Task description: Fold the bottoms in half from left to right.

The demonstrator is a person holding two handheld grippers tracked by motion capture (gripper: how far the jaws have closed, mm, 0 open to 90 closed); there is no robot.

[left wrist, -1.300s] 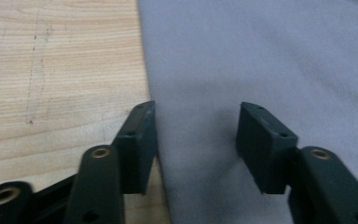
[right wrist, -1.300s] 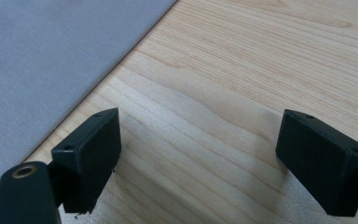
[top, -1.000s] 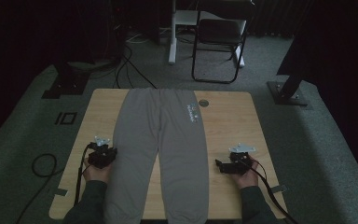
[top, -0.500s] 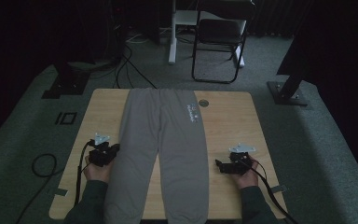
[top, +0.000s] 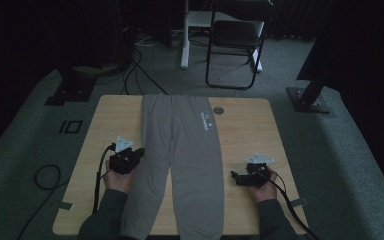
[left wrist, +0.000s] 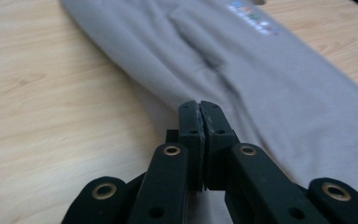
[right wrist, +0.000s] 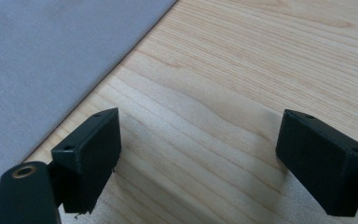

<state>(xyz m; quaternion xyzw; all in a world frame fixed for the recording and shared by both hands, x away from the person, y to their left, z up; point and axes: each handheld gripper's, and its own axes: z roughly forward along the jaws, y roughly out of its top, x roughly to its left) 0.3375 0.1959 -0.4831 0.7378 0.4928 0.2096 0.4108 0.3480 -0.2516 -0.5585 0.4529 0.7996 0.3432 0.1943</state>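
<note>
A pale wooden surface with rounded corners and a fine straight grain is seen from the high view, standing on grey carpet. Most of its middle is covered by a pair of grey sweatpants, laid flat lengthwise with the waistband at the far edge and both legs running toward the person. The fabric is a soft, matt knit, smooth apart from a shallow fold near the crotch seen in the left gripper view. A small printed logo in white and light colours is carried near the waistband on the right-hand side; its lettering is too small and blurred to be read. Beyond the surface a dark folding chair with a metal frame is placed on the carpet. A small round grommet is set into the surface just beside the logo.

The left gripper is held at the outer edge of the left trouser leg; in the left gripper view its black jaws are pressed together, with the cloth's edge right at their tips, though it cannot be told whether fabric is pinched between them. The right gripper is held low over bare wood just beside the right leg, its jaws spread wide and holding nothing.
</note>
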